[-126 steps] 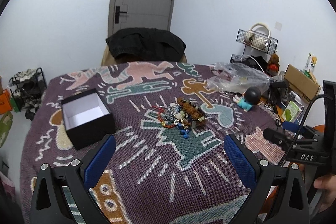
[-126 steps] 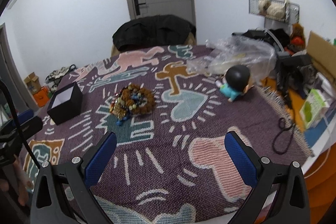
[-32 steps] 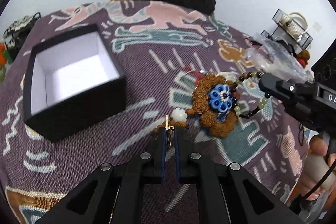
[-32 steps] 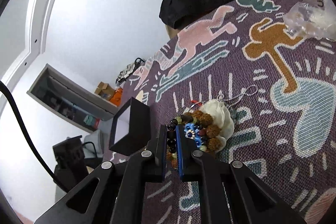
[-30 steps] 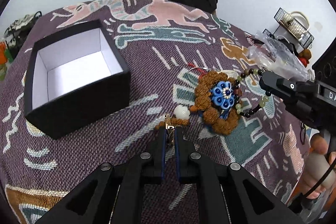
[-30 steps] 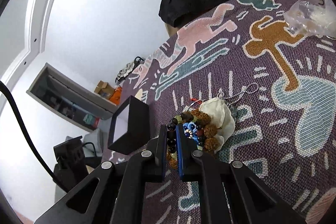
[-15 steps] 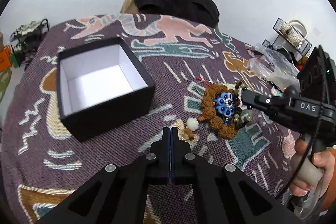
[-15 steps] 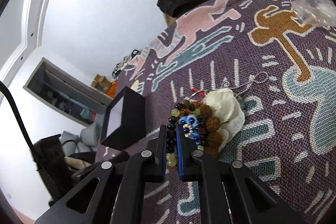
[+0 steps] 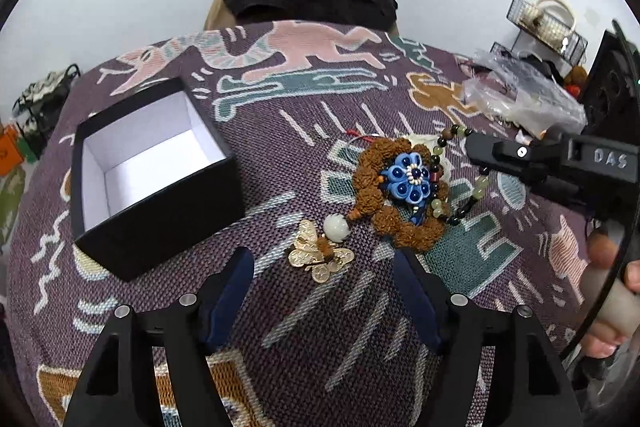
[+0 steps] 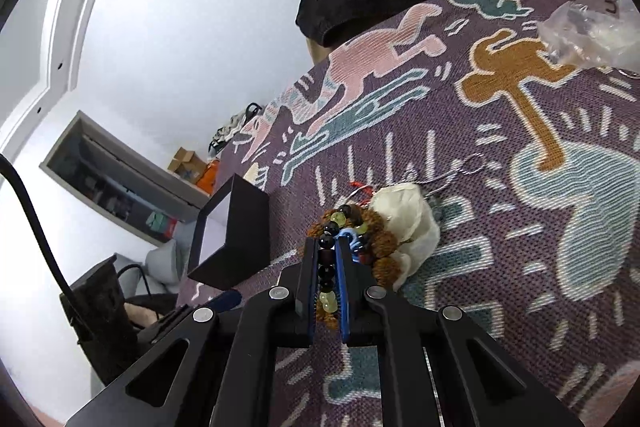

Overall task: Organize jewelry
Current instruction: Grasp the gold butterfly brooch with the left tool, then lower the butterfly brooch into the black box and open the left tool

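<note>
Moved since a second ago: left claw [image 9: 320, 279], then pinched shut on the butterfly brooch [image 9: 320, 255], has just been opening; its jaws now stand wide, and the brooch lies loose on the cloth between and just ahead of them, gripped by nothing. Cluster dragged apart somewhat; brooch now sits clear of the main heap.

Item, box [image 9: 152, 171]: black, white-lined, lid off, empty. Stands on the desk [image 9: 280, 307] left of the jewelry, near but not touching it.

Item, brooch: gold, flat on the cloth, touching a white bead [image 9: 336, 225] that leads to the brown bracelet [image 9: 400, 227].

Item, brown bracelet: knobbly ring, with a blue flower piece [image 9: 408, 179] lying on top.

Item, bead strand [image 10: 326, 267]: dark and pale green beads, clamped in the right claw [image 10: 327, 263], jaws nearly closed on it. Strand runs from the heap up into the claw; its far end is among the other pieces, so whether it is fully free I cannot tell.

Item, white cloth-like lump [image 10: 404, 215]: under and beside the brown bracelet.

Progress, as judged: early. Nothing is in the box yet; every piece is outside it. Separation of the pieces appears to be the step in hand.

Pose: left claw angled steeply down over the brooch, above the cloth. Right claw comes in low from the right side, tilted gently down, a hand [image 9: 608, 291] on its grip.
</note>
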A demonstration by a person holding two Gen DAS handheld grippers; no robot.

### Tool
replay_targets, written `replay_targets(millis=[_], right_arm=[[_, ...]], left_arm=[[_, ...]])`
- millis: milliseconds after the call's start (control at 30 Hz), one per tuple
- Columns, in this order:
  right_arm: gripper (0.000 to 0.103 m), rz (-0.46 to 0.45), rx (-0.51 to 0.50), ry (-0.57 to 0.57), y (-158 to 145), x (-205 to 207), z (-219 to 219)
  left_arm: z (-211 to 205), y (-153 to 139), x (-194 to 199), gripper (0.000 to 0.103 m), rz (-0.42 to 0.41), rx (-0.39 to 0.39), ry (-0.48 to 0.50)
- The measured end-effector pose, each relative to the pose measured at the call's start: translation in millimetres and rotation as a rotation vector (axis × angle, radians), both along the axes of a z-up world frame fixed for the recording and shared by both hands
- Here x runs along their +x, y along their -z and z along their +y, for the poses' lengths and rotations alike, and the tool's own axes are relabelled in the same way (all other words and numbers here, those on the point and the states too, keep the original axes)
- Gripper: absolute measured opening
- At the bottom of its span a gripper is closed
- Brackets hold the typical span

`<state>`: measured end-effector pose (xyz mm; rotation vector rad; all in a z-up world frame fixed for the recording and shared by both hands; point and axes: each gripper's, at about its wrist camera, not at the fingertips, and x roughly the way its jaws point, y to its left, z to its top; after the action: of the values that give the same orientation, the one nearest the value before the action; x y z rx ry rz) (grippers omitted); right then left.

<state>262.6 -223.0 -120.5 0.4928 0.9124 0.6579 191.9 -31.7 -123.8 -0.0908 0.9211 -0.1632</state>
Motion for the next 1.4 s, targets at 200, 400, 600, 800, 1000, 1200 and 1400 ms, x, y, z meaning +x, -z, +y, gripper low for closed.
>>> replay_targets(millis=[200, 400, 600, 800, 1000, 1200, 1400], right_arm=[[0.010, -0.001, 0.009, 0.008, -0.6, -1.9, -7.2], [0.010, 0.000, 0.008, 0.009, -0.3, -1.6, -8.2], [0.010, -0.004, -0.003, -0.014, 1.6, -0.5, 3.6], [0.010, -0.004, -0.014, -0.018, 1.5, -0.6, 10.9], [0.010, -0.033, -0.028, -0.039, -9.6, -4.4, 23.2], [0.010, -0.045, -0.035, -0.067, -12.6, -7.8, 35.6], [0.010, -0.041, -0.034, -0.073, -12.1, -8.7, 37.2]], left_arm=[[-7.2, 17.6, 18.0, 0.072, 0.034, 0.053, 0.006], [-8.1, 21.5, 16.9, 0.044, 0.027, 0.106, 0.012], [1.1, 20.0, 6.5, 0.043, 0.043, 0.070, 0.028], [12.1, 8.4, -9.1, 0.043, 0.021, 0.064, 0.009], [24.1, -20.5, -19.6, 0.043, -0.062, 0.024, -0.015], [32.1, -38.4, -19.9, 0.043, -0.121, -0.016, -0.028], [39.2, -44.0, -21.4, 0.043, -0.142, -0.041, -0.044]])
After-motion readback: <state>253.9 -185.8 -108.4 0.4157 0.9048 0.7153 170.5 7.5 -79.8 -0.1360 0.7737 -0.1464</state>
